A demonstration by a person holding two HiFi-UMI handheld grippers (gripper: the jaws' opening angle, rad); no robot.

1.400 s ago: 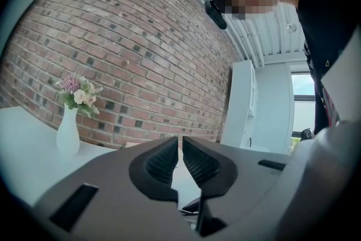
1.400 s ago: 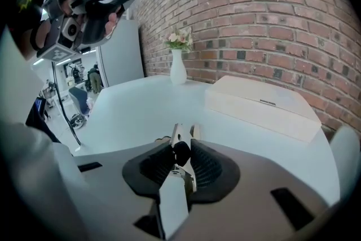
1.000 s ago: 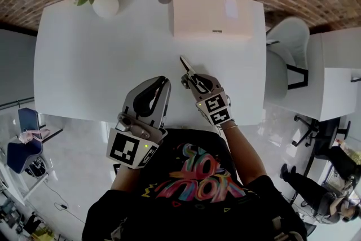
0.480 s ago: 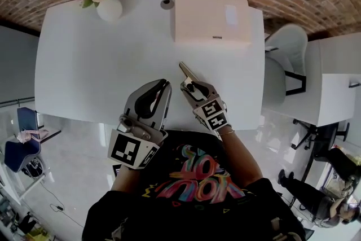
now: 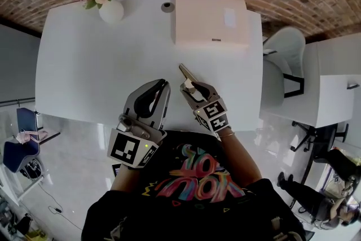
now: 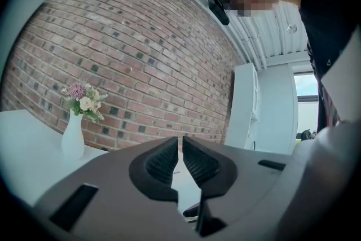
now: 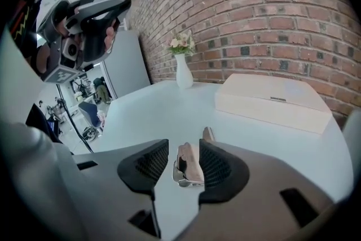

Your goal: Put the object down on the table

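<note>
Looking down from the head view, I get only a thin tan tip of the small tan-and-metal object [image 5: 185, 70]. The rest of it is covered by the right gripper [image 5: 189, 85]. The right gripper view shows more: a pale tan body with a shiny metal loop at the near end [image 7: 189, 169]. Its far tip is cut off behind the right-hand finger, and I cannot tell what kind of tool it is.

It lies on the white tabletop [image 5: 84, 65] near the front edge, between the right gripper's [image 7: 183, 144] fingers. Those fingers have just been opening and now stand apart. A clear gap shows on the object's left side, while its right side sits just beside the other pad. Whether they touch, I cannot say.

The left gripper [image 5: 162, 85] hovers at the front edge with its fingers [image 6: 167, 156] together around nothing, only a slit of light between them. Its own body blocks most of the tabletop in its view.

There is plenty of bare surface ahead and to the left. A flat pale box [image 5: 210, 17] sits at the far edge, well apart from the object. A white vase of flowers [image 5: 111, 8] stands at the far left corner. A white chair [image 5: 285, 53] crowds the right edge.
</note>
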